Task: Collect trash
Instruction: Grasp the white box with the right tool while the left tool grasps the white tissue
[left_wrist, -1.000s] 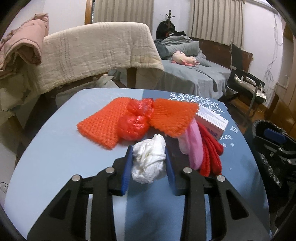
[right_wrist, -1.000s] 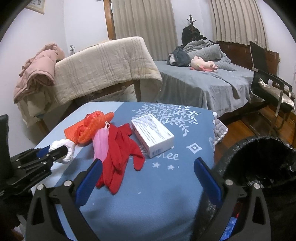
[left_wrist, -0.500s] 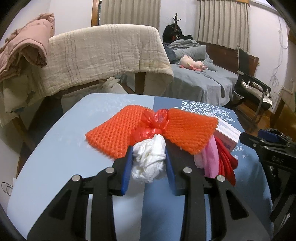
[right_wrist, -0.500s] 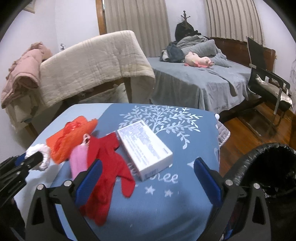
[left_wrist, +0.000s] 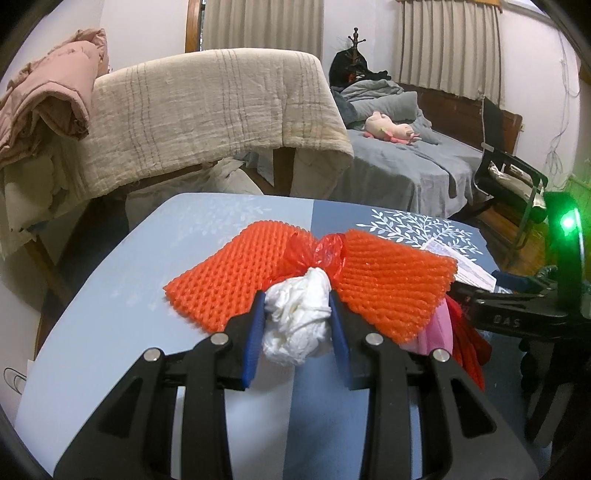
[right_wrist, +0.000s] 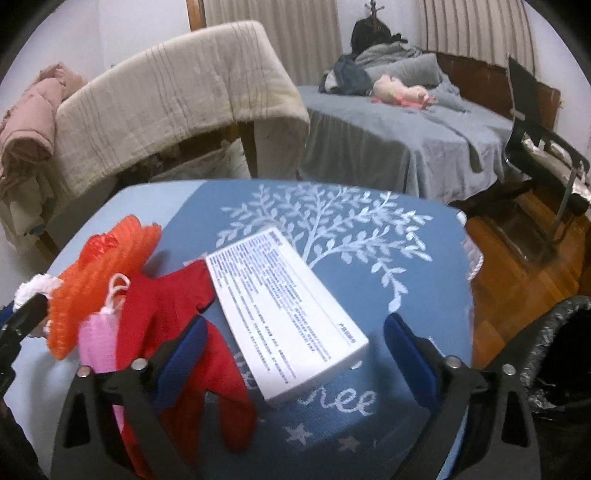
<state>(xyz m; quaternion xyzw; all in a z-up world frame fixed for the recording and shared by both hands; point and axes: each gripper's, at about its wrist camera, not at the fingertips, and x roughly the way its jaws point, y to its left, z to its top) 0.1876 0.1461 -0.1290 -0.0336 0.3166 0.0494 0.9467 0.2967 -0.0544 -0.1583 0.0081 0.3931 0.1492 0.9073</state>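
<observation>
My left gripper (left_wrist: 297, 325) is shut on a crumpled white tissue (left_wrist: 297, 323) and holds it above the blue table (left_wrist: 122, 295). Behind it lie an orange foam net (left_wrist: 384, 280) with a red plastic bag (left_wrist: 325, 249). My right gripper (right_wrist: 291, 350) is open, its jaws on either side of a white cardboard box (right_wrist: 284, 310). Red gloves (right_wrist: 177, 314) and a pink cloth (right_wrist: 98, 343) lie left of the box. The tissue also shows at the left edge of the right wrist view (right_wrist: 33, 290).
A black-lined trash bin (right_wrist: 554, 362) stands at the table's right. A chair draped with a beige blanket (left_wrist: 207, 118) is behind the table. A bed (right_wrist: 399, 125) and a black chair (right_wrist: 535, 147) are further back.
The left gripper has lifted with the tissue still held. The right gripper has moved forward and down, so the box now lies between its jaws.
</observation>
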